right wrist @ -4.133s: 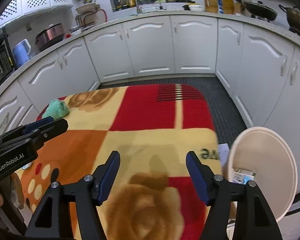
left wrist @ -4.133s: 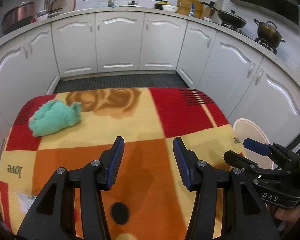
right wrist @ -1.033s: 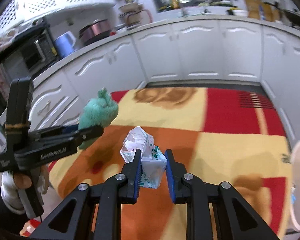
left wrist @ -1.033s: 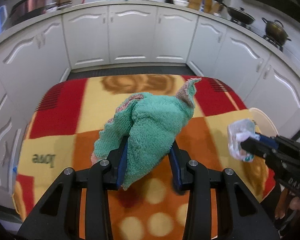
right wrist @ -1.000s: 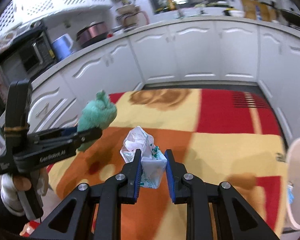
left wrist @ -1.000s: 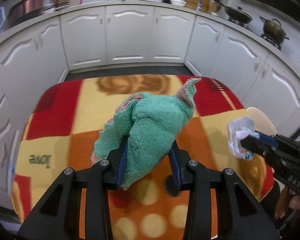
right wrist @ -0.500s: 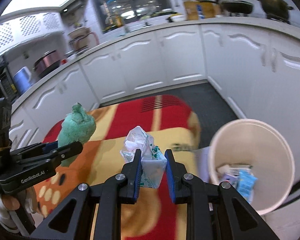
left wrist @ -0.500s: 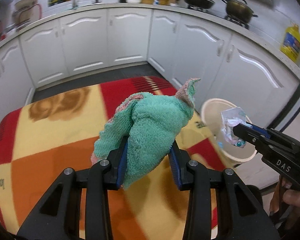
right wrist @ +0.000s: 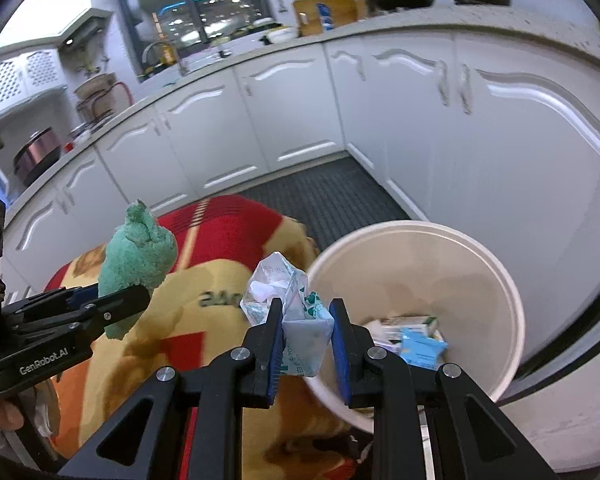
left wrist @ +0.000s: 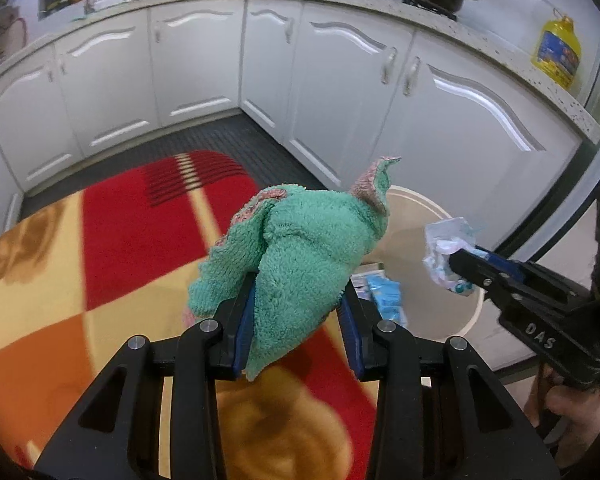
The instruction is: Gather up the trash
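Item one, your right gripper (right wrist: pixel 306 344): jaws closed down to the width of a crumpled wrapper (right wrist: pixel 288 300), white with green print, which they pinch by its lower half; it hangs in the air at the near rim of the bin (right wrist: pixel 496 280), not yet over the opening by this view. Item two, your left gripper (left wrist: pixel 296 328): jaws closed on a green cloth (left wrist: pixel 300 248), bunched and standing up between the pads, held above the table (left wrist: pixel 40 280) edge and beside the bin. Item three, the bin: cream, on the floor just off the table's corner, already holding a few packets, one blue and one green-and-white, at its bottom. Item four, the table: a red, yellow and orange blanket cover, no loose trash showing on the part in view. Status, as a judgement: some trash is binned, one piece is in hand and near its drop; left to do is carry the wrapper over the opening and release it. Whether the cloth is trash or a wiping rag, you cannot tell from here.
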Demonstrator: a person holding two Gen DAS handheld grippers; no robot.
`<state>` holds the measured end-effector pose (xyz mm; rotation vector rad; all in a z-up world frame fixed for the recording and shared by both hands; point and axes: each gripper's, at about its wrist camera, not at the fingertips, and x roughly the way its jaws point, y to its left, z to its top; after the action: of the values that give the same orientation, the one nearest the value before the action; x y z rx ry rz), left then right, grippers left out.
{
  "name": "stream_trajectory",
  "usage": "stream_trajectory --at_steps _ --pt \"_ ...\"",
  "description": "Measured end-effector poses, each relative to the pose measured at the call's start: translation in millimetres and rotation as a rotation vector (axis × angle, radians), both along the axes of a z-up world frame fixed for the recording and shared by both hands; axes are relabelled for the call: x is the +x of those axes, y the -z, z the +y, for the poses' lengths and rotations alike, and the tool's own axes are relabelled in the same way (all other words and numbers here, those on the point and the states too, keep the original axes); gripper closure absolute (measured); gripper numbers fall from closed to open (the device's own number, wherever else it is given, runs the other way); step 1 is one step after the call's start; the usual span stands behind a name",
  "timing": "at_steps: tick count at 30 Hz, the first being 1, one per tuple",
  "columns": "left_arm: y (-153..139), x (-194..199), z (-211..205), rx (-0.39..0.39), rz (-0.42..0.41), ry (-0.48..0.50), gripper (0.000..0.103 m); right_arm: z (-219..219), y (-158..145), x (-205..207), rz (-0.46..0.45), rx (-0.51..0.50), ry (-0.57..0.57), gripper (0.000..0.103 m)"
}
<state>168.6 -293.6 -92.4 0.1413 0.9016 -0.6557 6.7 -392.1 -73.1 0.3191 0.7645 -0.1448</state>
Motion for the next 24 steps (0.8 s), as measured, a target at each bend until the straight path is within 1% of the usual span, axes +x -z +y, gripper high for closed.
stream_trajectory --at_steps 8,9,10,11,12,13,14,16,20,24 --pt "12 8 -44 -0.049 0.08 0.063 0.067 -35 14 1 0.04 0.026 0.077 0.082" --pt "14 10 -50 -0.054 0.093 0.07 0.064 -39 16 2 0.049 0.025 0.085 0.081" --pt "16 11 -53 -0.059 0.104 0.079 0.062 -40 17 3 0.054 0.024 0.09 0.078" --pt "18 12 -58 -0.061 0.116 0.087 0.059 -43 19 3 0.062 0.022 0.101 0.071" --pt "20 13 -61 -0.06 0.12 0.091 0.053 -45 21 2 0.065 0.023 0.109 0.067" --pt "21 13 -63 -0.06 0.121 0.091 0.049 -46 22 1 0.063 0.028 0.114 0.058" --pt "22 14 -64 -0.064 0.121 0.091 0.044 -48 23 -1 0.058 0.037 0.122 0.056" --pt "24 15 -63 -0.07 0.125 0.092 0.043 -50 24 -4 0.061 0.039 0.126 0.056" --pt "26 14 -60 -0.053 0.117 0.085 0.042 -53 29 -8 0.071 0.048 0.134 0.056" --pt "22 9 -53 -0.044 0.079 0.069 0.042 -50 31 -8 0.073 0.056 0.13 0.056"
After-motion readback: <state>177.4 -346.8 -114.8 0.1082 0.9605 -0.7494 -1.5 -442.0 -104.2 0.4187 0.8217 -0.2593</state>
